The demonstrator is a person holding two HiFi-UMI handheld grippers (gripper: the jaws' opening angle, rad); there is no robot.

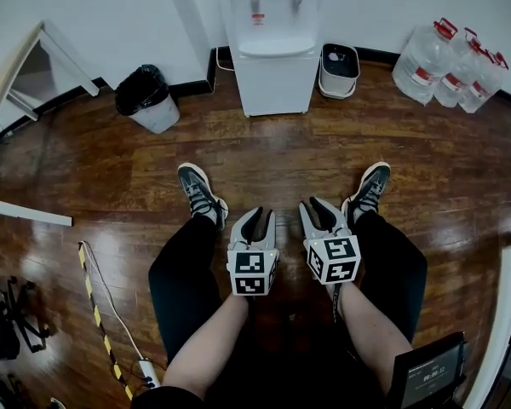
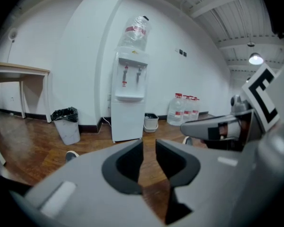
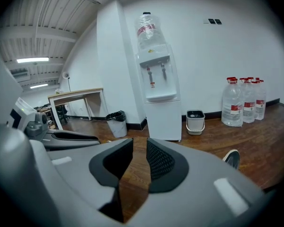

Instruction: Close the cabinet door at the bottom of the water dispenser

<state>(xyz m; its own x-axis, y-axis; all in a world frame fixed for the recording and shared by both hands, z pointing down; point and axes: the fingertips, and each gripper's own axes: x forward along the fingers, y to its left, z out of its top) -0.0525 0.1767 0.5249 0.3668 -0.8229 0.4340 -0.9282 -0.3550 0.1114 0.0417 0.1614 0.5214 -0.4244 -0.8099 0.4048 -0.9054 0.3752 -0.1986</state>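
The water dispenser (image 1: 274,24) stood against the wall at twelve o'clock from the person. Its bottom cabinet door (image 1: 277,83) faced them and looked flush with the body. A black-bagged trash bin (image 1: 146,99) sat at ten o'clock, a white bucket (image 1: 339,70) just beside the dispenser at one o'clock, and spare water jugs (image 1: 447,62) at two o'clock. Well back from the door, the left gripper (image 1: 257,215) and right gripper (image 1: 318,204) hovered side by side above the wooden floor (image 1: 264,147), between the person's shoes. Each had its jaws clenched to a thin slit and held nothing.
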